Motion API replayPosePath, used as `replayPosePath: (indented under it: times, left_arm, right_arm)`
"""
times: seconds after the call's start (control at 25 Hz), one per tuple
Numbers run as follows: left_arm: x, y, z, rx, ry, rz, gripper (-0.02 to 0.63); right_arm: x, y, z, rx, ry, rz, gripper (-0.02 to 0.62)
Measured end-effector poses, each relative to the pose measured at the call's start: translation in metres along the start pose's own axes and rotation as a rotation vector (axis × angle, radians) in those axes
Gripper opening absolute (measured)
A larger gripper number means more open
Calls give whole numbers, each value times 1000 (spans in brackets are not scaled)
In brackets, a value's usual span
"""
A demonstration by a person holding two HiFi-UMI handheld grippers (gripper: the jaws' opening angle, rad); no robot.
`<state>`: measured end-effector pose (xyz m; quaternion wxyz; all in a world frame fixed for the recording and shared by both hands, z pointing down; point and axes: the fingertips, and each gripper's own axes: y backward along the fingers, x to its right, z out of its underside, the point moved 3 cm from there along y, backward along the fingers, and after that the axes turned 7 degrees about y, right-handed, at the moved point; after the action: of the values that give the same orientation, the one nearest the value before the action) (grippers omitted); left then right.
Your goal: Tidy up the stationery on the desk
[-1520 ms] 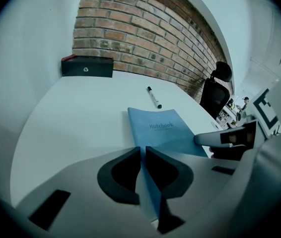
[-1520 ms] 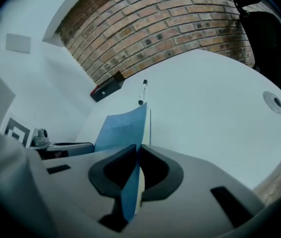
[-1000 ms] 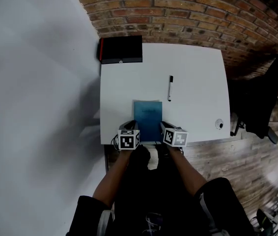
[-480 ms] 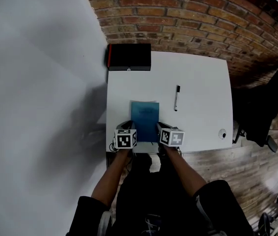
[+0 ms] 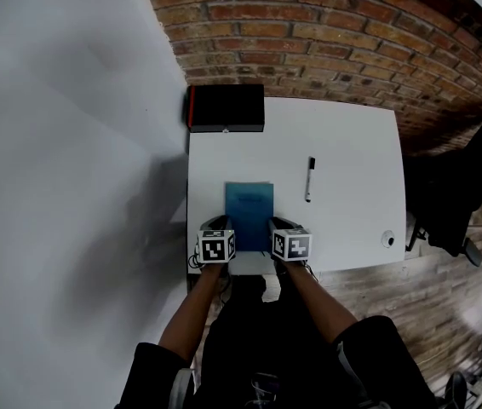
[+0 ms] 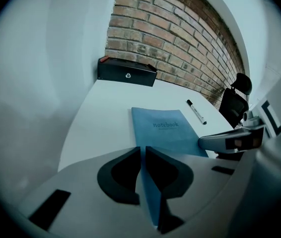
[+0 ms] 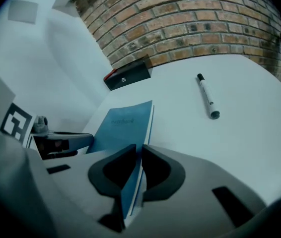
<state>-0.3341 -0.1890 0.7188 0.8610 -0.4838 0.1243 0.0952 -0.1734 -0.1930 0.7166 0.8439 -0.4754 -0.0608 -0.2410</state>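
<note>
White desk [image 5: 352,135] first, backed against a brick wall [image 5: 326,32] on the far side and mostly bare. At its far left corner, tight to the wall, a black box [image 5: 226,108] with a red edge. Possibly the home for loose stationery, though impossible to confirm from here.

Next in size, the blue notebook [image 5: 249,207]. Lies flat or nearly so at the middle of the desk's near edge, long side running near to far, cover up, with the word "notebook" readable in the left gripper view.

Left gripper [image 6: 141,151]: jaws closed down to the thickness of the pages, pinching the notebook's near left corner edge-on. Right gripper [image 7: 139,148]: the same grip on the near right corner, with the blue cover and white page edges sandwiched between the pads. Probably held at both corners for good reason — a thin, floppy book taken at one point would sag or swing, while two matched pinches keep it level for a lift or a straight slide. Judging by that, notebook being handled first and nothing yet put away.

To the right of the notebook and a little farther off, well apart from it, a marker pen [image 5: 310,180], lying near-to-far and untouched.

Smallest, by the near right corner, a round object [image 5: 387,239] — too small to identify.
</note>
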Motion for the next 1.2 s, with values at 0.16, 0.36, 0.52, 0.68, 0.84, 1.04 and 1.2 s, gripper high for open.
replayPosePath:
  times: [0.16, 0.36, 0.52, 0.68, 0.84, 1.04, 1.2]
  left_arm:
    - [0, -1, 1, -6, 12, 3, 44]
    - [-1, -3, 3, -10, -14, 2, 46]
    - [-1, -4, 4, -14, -22, 5, 46]
    - [-2, -2, 1, 3, -31, 4, 46]
    - [2, 9, -6, 86, -91, -24, 46]
    - [16, 22, -16, 165, -105, -7, 25]
    - [30, 28, -22, 198, -109, 31, 15]
  right_arm:
    - [1, -4, -1, -4, 55, 6, 44]
    - [6, -11, 3, -12, 3, -23, 43]
    - [6, -12, 2, -6, -10, -40, 44]
    - [5, -7, -3, 5, 44, -5, 44]
    - [14, 2, -7, 94, 77, 52, 43]
    - [21, 17, -14, 133, 79, 45, 41]
    - [29, 29, -21, 170, 100, 65, 31]
